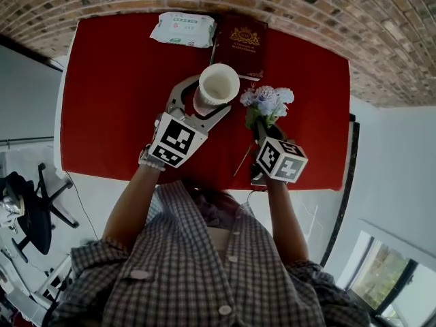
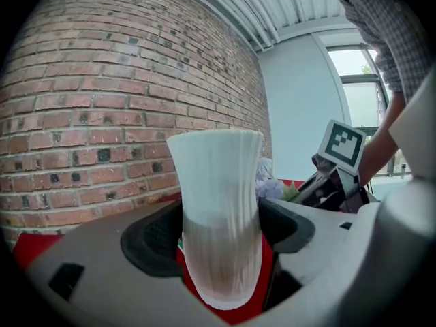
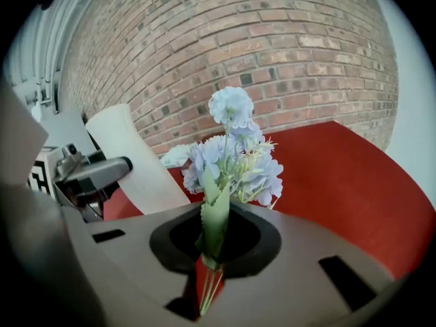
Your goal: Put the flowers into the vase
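A white ribbed vase (image 1: 216, 87) leans a little between the jaws of my left gripper (image 1: 204, 99), which is shut on its lower body. In the left gripper view the vase (image 2: 218, 216) fills the gap of the left gripper (image 2: 221, 230), with both pads against its sides. The bunch of pale blue flowers (image 1: 267, 102) stands up just right of the vase, apart from it. My right gripper (image 1: 262, 131) is shut on the stems. In the right gripper view the flowers (image 3: 235, 159) and a green leaf rise from the closed right gripper (image 3: 212, 240), with the vase (image 3: 129, 155) to their left.
The red table (image 1: 116, 101) runs up to a brick wall. A white packet of wipes (image 1: 182, 29) and a dark red book (image 1: 240, 45) lie at the far edge, behind the vase. The person's body is at the near edge.
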`<state>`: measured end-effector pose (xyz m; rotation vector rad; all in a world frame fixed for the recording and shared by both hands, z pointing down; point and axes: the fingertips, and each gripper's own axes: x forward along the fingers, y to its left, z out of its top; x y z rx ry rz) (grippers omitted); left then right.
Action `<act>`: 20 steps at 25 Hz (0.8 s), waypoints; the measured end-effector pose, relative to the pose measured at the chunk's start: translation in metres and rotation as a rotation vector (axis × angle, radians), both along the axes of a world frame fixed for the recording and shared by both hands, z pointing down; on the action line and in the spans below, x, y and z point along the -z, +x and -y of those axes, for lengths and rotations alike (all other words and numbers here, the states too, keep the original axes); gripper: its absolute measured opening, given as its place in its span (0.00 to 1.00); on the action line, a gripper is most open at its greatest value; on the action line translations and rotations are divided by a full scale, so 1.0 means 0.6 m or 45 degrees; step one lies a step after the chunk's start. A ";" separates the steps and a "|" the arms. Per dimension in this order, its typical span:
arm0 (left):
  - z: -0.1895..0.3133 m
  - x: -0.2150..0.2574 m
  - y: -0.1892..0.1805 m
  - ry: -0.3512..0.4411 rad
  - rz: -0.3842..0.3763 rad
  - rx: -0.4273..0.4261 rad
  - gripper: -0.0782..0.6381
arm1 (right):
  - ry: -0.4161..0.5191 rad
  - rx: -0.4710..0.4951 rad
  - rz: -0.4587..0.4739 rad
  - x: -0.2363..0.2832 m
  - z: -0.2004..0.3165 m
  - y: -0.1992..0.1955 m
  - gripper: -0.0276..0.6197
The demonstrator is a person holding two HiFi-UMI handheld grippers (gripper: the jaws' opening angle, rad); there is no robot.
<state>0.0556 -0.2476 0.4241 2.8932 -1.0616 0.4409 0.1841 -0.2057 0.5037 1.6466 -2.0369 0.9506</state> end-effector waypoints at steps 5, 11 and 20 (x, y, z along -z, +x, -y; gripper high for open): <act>0.000 -0.001 0.000 0.000 -0.005 -0.002 0.60 | 0.259 -0.038 0.020 0.132 0.038 0.013 0.10; 0.000 -0.002 0.000 -0.002 -0.004 -0.010 0.60 | 0.601 -0.002 0.027 0.307 0.086 0.013 0.10; 0.000 -0.002 0.001 -0.008 -0.014 -0.022 0.60 | 0.992 0.141 0.087 0.525 0.110 -0.034 0.10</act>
